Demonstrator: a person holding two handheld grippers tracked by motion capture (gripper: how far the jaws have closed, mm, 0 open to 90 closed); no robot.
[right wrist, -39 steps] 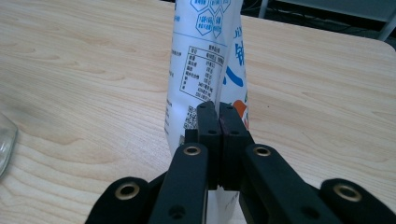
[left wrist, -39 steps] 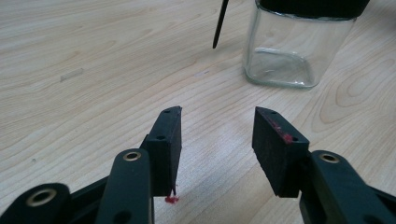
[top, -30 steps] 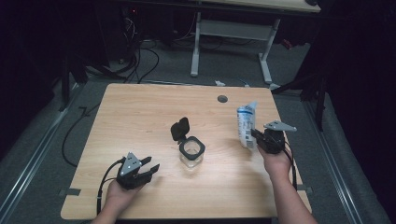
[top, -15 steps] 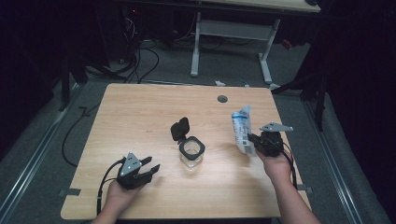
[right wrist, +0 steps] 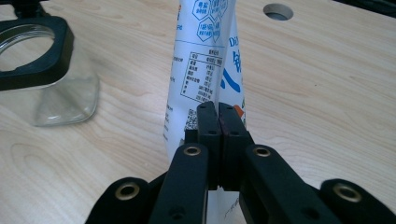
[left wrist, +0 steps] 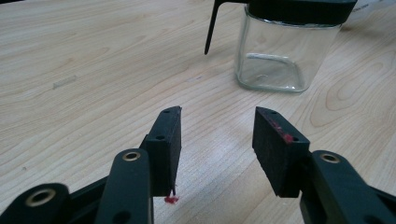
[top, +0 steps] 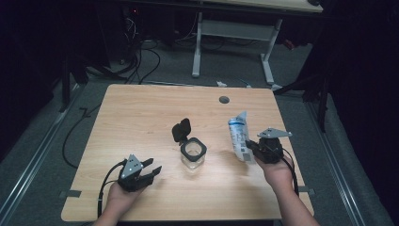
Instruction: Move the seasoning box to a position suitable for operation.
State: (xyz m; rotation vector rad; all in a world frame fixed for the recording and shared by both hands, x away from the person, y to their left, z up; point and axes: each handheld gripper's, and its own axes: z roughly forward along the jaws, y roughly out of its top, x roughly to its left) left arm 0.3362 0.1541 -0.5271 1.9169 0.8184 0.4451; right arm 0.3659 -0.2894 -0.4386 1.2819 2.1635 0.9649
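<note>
The right gripper [top: 250, 149] pinches a white pouch [top: 238, 135] printed with blue text and a small table of figures, its fingers [right wrist: 208, 122] pressed flat together on the pouch's lower edge. The pouch stands tilted above the right part of the bench [top: 141, 113], just right of a clear square glass jar [top: 193, 154] whose black hinged lid [top: 181, 130] stands open. At the near left, the left gripper [top: 153, 168] rests with fingers [left wrist: 169, 140] moderately apart, holding nothing.

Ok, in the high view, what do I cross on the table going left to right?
left gripper → glass jar with its black lid open → white and blue pouch → right gripper, pinching the pouch.
</note>
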